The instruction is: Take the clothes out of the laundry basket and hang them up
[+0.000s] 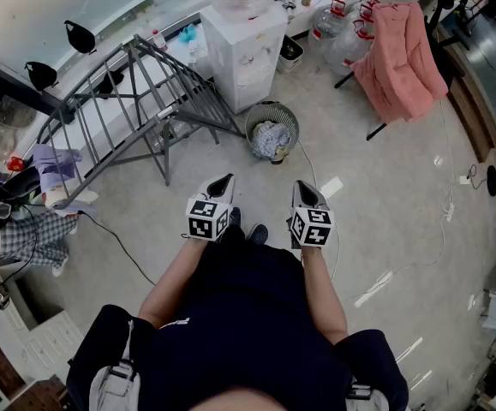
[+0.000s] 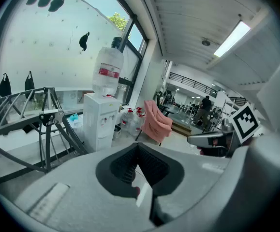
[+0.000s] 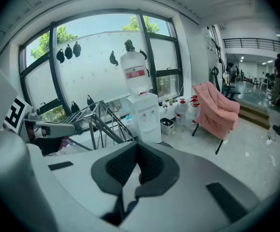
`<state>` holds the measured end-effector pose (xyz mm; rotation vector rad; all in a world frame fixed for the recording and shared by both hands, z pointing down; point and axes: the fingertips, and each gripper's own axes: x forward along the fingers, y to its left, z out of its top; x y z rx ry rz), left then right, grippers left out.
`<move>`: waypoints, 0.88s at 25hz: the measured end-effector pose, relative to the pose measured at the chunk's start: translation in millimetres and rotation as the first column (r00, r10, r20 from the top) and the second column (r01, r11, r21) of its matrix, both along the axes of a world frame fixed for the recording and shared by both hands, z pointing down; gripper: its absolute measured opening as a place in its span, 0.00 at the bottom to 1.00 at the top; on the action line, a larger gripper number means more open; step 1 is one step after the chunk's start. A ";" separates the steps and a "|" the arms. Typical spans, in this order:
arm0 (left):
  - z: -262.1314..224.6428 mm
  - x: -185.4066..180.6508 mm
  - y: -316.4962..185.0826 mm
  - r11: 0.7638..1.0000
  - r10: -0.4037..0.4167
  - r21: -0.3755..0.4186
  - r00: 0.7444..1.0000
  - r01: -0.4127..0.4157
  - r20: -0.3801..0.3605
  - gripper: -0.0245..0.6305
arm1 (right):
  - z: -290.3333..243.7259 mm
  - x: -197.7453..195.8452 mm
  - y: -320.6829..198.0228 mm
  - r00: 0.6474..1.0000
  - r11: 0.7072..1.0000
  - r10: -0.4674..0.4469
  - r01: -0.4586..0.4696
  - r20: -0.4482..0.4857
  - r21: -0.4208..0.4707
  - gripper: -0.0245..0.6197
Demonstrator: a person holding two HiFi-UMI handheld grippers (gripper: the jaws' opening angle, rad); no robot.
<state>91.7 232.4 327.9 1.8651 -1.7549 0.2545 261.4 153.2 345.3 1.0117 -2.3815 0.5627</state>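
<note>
A round wire laundry basket (image 1: 253,125) stands on the floor ahead of me with crumpled clothes (image 1: 271,139) inside. Left of it is a grey metal drying rack (image 1: 128,110), and a purple garment (image 1: 55,163) hangs at its near end. My left gripper (image 1: 223,181) and right gripper (image 1: 304,187) are held side by side at waist height, short of the basket, both shut and empty. In the left gripper view the shut left gripper (image 2: 139,149) points past the rack (image 2: 43,124). In the right gripper view the shut right gripper (image 3: 137,146) hides the basket.
A white water dispenser (image 1: 243,45) stands behind the basket, with spare water bottles (image 1: 337,24) beside it. A pink cloth (image 1: 399,58) drapes over a stand at the right. Cables (image 1: 427,247) lie on the floor. A plaid cloth (image 1: 29,234) lies at the far left.
</note>
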 end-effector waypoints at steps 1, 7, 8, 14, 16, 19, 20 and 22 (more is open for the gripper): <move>-1.6 0.2 -2.4 1.000 0.004 0.012 1.000 -0.004 0.004 0.07 | 1.8 -0.2 -0.7 1.000 1.000 0.001 -0.001 0.005 -0.010 0.04; 0.8 -2.3 -11.5 1.000 0.026 0.017 1.000 -0.026 0.001 0.07 | 7.0 -4.6 -3.5 1.000 0.999 -0.001 0.001 0.003 -0.033 0.04; 2.5 -3.2 -12.1 0.999 0.031 0.013 1.000 -0.031 -0.002 0.07 | 7.1 -5.4 -4.4 1.000 0.999 -0.001 0.001 0.002 -0.034 0.04; 9.8 -8.9 -24.6 0.999 0.046 0.001 0.999 -0.046 -0.015 0.07 | 10.5 -2.7 -16.9 0.999 0.998 0.035 -0.036 -0.014 -0.048 0.04; 10.7 -10.8 -32.9 0.998 0.055 0.009 0.998 -0.055 -0.022 0.07 | 12.9 -1.7 -24.8 0.997 0.996 0.071 -0.071 -0.001 -0.060 0.04; 16.7 -18.7 -40.0 0.998 0.069 0.005 0.997 -0.069 -0.033 0.07 | 15.5 -9.4 -31.3 0.996 0.994 0.093 -0.092 0.013 -0.054 0.04; 20.1 -21.1 -42.5 0.997 0.079 0.001 0.996 -0.079 -0.033 0.07 | 15.8 -12.4 -33.2 0.995 0.994 0.097 -0.096 0.013 -0.049 0.04; 28.9 -23.8 -49.7 0.993 0.114 -0.013 0.993 -0.114 -0.015 0.07 | 16.3 -17.7 -38.2 0.994 0.993 0.106 -0.105 0.015 -0.045 0.04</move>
